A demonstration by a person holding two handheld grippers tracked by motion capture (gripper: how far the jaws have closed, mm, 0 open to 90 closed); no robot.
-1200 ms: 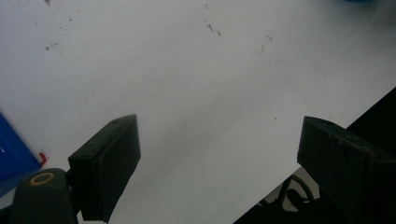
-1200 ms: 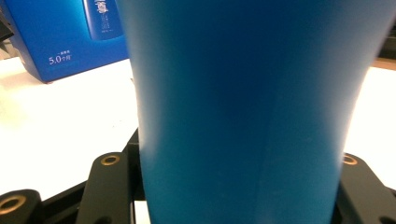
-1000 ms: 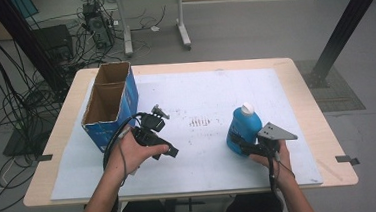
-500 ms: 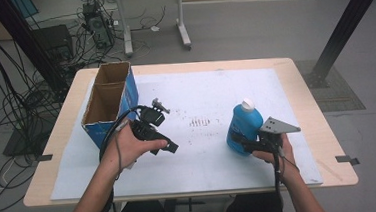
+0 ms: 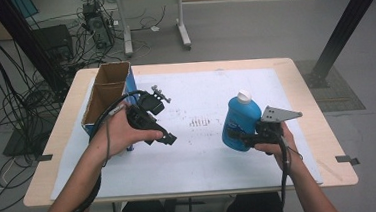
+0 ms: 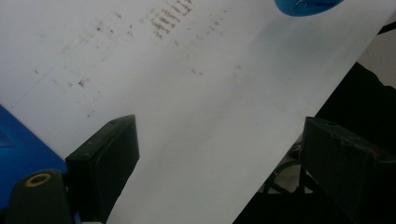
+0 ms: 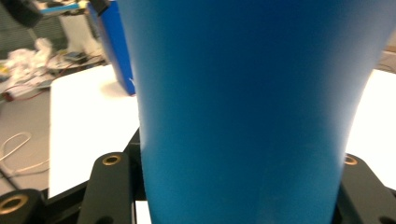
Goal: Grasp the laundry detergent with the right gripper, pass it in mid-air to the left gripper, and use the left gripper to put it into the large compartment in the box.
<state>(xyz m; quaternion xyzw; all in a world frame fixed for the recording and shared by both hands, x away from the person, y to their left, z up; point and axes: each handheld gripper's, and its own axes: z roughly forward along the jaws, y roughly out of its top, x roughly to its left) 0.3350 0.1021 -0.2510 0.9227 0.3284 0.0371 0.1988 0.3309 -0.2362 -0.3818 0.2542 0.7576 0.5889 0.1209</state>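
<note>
A blue bottle [image 5: 241, 122] with a white cap stands upright over the white sheet [image 5: 204, 155] that covers the desk [image 5: 323, 126], well to the right of an open cardboard box [image 5: 106, 94] at the sheet's far left corner. The right gripper [image 5: 243, 141] grips the bottle low on its body, jaws clenched against both sides of the blue wall; whether its base touches the sheet I cannot tell. It looks like smooth, stiff plastic, probably slippery and, if full, fairly heavy, so a hold across the waist below the shoulder seems safest. Between box and bottle, the left gripper [image 5: 168, 139] hangs above the sheet near the box, its jaws spread wide and holding nothing, with faint reddish marks [image 5: 199, 121] on the sheet beyond.
</note>
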